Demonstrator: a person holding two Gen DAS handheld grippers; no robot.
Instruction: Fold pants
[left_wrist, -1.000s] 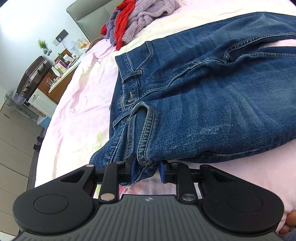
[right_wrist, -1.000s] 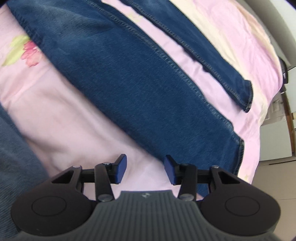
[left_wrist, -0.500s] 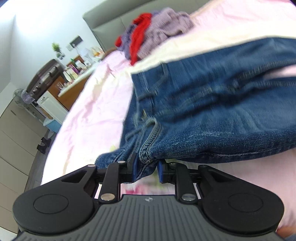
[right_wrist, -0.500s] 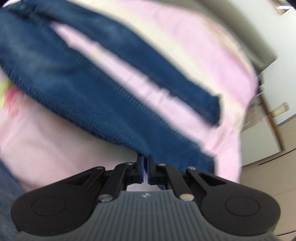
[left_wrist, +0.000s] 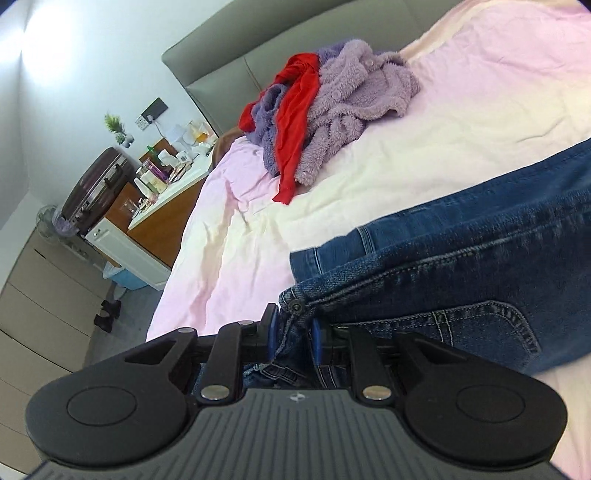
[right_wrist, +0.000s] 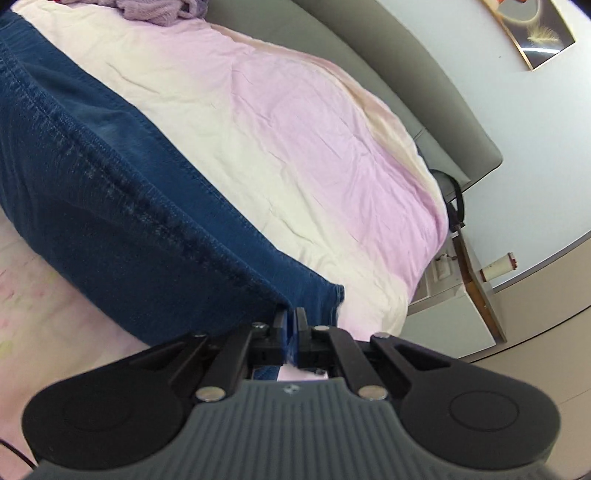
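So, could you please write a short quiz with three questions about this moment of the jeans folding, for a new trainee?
1. True or false: the left gripper is shut on the waist end of the jeans.
2. What does the right gripper hold between its fingers?
A. the purple fleece garment
B. the jeans near the leg hem
C. nothing
3. Fill in the missing word: on the bed, near the headboard, a ____ garment lies on the purple fleece garment.

Key: 1 true; 2 B; 3 red, the red garment.
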